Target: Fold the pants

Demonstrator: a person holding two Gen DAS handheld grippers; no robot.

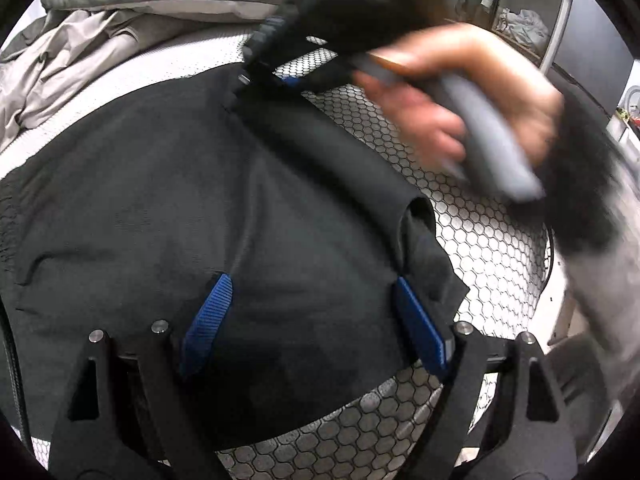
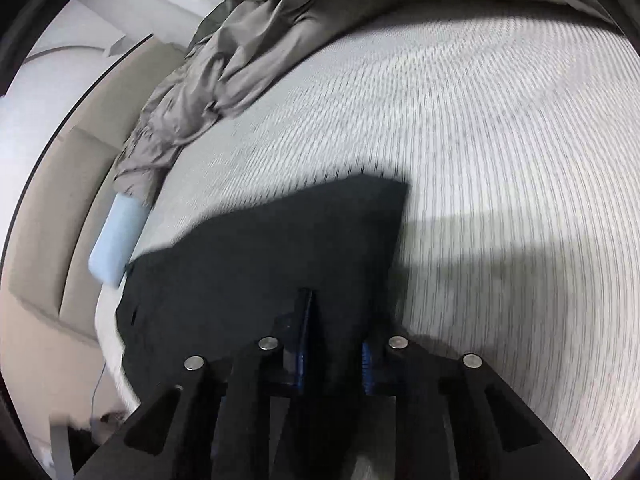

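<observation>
Black pants (image 1: 208, 208) spread on the bed (image 1: 472, 232), over its hexagon-pattern cover. Left gripper (image 1: 312, 312): jaws spread wide, blue pads resting on the cloth near its lower edge, nothing pinched. Right gripper (image 2: 336, 344): jaws nearly together, pinching a fold of the pants (image 2: 256, 256). Right hand (image 1: 460, 100) blurred, at the pants' far edge. Grey blanket (image 2: 208, 84) bunched beyond.
</observation>
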